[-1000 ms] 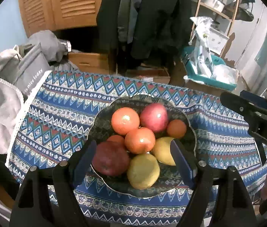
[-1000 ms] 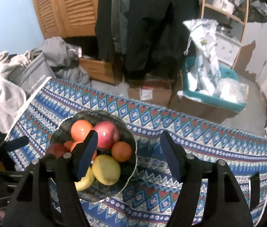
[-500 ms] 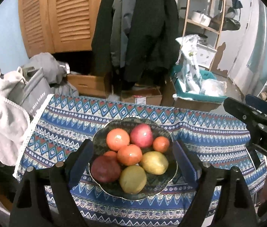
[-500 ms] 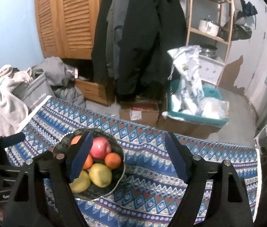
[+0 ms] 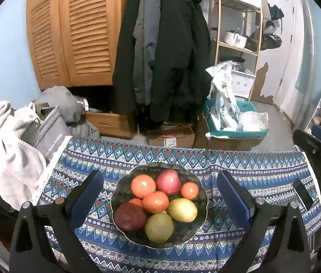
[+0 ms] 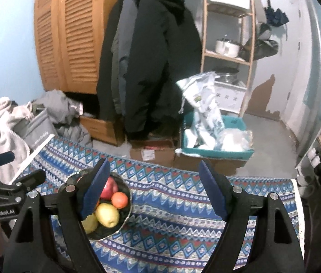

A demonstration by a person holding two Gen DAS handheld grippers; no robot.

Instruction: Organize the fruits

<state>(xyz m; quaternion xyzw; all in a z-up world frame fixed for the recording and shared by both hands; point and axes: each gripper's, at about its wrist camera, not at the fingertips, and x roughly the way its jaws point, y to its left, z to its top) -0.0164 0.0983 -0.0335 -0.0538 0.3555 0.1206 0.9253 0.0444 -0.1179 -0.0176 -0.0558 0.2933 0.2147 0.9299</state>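
A dark bowl point(image 5: 200, 225) stands on the patterned blue tablecloth point(image 5: 251, 173). It holds oranges point(image 5: 143, 185), a red apple point(image 5: 168, 181), a darker red apple point(image 5: 129, 216) and two yellow-green fruits point(image 5: 182, 209). My left gripper point(image 5: 159, 175) hovers above and in front of the bowl. Its jaws are opening wide, with nothing pressed between the pads. In the right wrist view the bowl point(image 6: 125, 220) lies low on the left, partly behind one blue finger point(image 6: 94, 191). My right gripper point(image 6: 154, 163) stands open over bare cloth to the right of the bowl, holding nothing.
A flat dark object point(image 5: 302, 193) lies near the cloth's right edge. Grey clothes and a grey bag point(image 5: 46, 134) crowd the table's left end. Beyond the far edge stand cardboard boxes point(image 5: 171, 136), a teal bin point(image 5: 235, 132), hanging coats and a wooden shelf.
Both grippers have risen and drawn back from the bowl, which now looks smaller and lower in both views. The jaws of both have spread wider, the left most.
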